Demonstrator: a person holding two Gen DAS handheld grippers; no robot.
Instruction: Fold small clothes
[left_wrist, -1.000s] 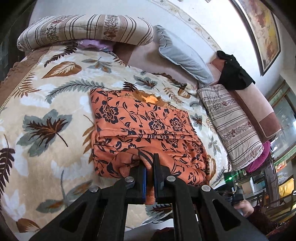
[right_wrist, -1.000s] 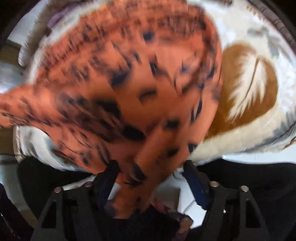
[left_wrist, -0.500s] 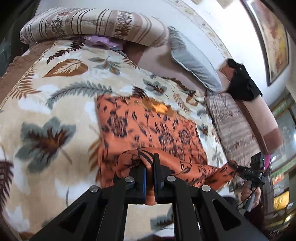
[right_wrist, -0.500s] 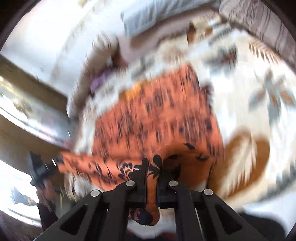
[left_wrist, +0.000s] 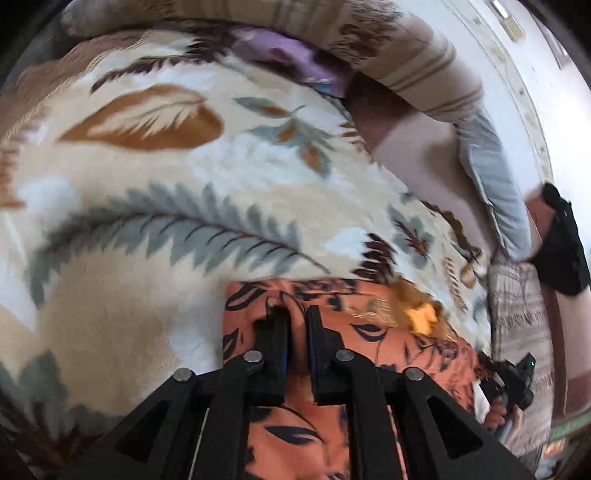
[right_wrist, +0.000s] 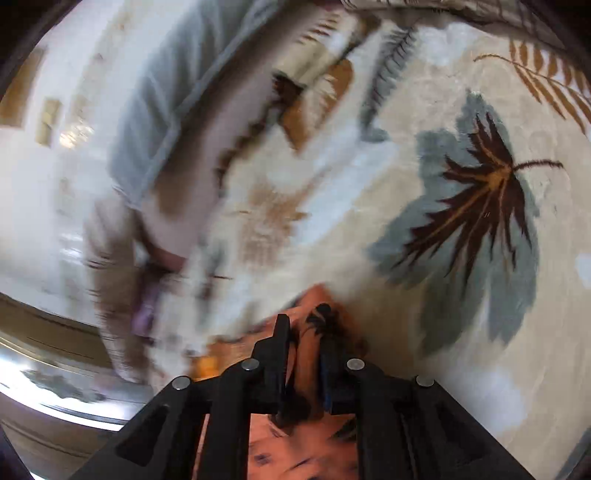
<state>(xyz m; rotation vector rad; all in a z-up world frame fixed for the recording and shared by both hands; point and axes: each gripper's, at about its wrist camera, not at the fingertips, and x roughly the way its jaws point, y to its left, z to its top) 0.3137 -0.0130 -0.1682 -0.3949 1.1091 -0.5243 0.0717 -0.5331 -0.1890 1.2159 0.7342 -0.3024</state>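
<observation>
Orange garment with black floral print, thin soft fabric (left_wrist: 388, 343) – lies on cream leaf-patterned fleece blanket (left_wrist: 147, 221) on bed.

Left gripper (left_wrist: 297, 317) – jaws easing apart, cloth fold still pinched between.

Right gripper (right_wrist: 304, 332) likewise, jaws easing apart on opposite corner.

Judged light, limp, slightly slippery; take corners or hem, never mid-panel.

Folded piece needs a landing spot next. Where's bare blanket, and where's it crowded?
Bare leaf-print blanket lies left of the orange garment, out to the brown feather print. Crowded: striped pillow, grey pillow and black cloth along the far and right edges.
</observation>
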